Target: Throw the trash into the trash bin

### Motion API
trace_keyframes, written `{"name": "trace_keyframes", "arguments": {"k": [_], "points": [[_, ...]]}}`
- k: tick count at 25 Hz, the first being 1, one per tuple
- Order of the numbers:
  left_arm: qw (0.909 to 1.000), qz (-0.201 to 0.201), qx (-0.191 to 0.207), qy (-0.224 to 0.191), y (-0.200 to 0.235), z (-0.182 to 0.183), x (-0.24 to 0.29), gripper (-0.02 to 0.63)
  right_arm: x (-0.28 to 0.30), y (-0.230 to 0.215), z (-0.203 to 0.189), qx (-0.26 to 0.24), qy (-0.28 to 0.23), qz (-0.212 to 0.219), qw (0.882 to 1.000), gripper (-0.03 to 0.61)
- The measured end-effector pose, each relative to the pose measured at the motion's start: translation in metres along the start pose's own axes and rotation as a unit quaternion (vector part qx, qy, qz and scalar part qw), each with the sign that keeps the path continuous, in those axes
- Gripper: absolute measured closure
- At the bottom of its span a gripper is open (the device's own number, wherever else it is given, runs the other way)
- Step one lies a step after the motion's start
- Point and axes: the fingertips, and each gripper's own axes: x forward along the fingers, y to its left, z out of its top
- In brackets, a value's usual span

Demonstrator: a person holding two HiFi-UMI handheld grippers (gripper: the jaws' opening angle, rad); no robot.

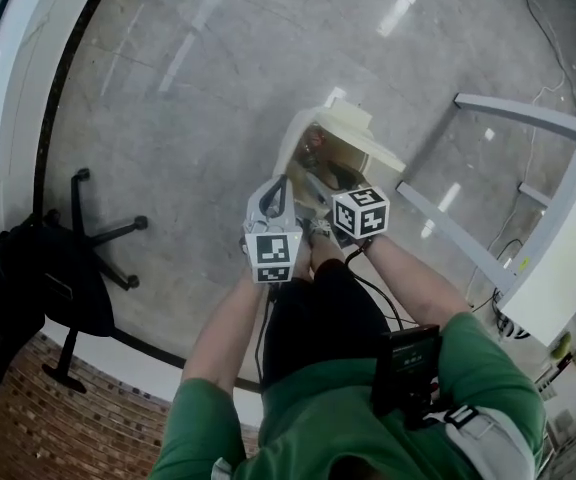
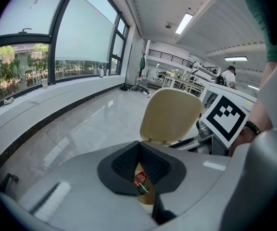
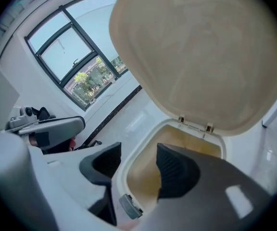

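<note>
Right, the trash [image 2: 141,184], a red-and-green labelled piece, lies down in the cream plastic trash bin [image 3: 129,167]. Only the view from your left gripper [image 2: 139,144] shows it, through the slit behind jaws closed tip to tip. Your right gripper [image 3: 138,163] hangs over the opening, ribbed pads apart, empty. The rounded lid [image 3: 201,57] stands up, over a glossy grey floor [image 1: 218,68] beside tall windows [image 2: 56,37].

Trash [image 2: 142,184] partly behind left gripper [image 2: 139,146] (print unreadable), bin [image 2: 169,114] bottom hidden
</note>
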Motion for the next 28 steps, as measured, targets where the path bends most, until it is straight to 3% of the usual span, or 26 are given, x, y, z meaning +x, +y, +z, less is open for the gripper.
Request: {"name": "trace_keyframes", "arguments": {"k": [5, 13, 28], "points": [[0.9998, -0.010, 0.015, -0.012, -0.014, 0.034, -0.020, 0.607, -0.039, 0.020, 0.025, -0.021, -0.011, -0.007, 1.000, 0.448], [0.9987, -0.011, 0.035, -0.037, -0.031, 0.085, -0.052, 0.607, -0.105, 0.050, 0.060, -0.032, -0.051, -0.011, 0.998, 0.568], [0.9908, -0.013, 0.062, -0.119, -0.071, 0.197, -0.145, 0.607, -0.249, 0.113, 0.147, -0.077, -0.165, -0.011, 0.983, 0.575]]}}
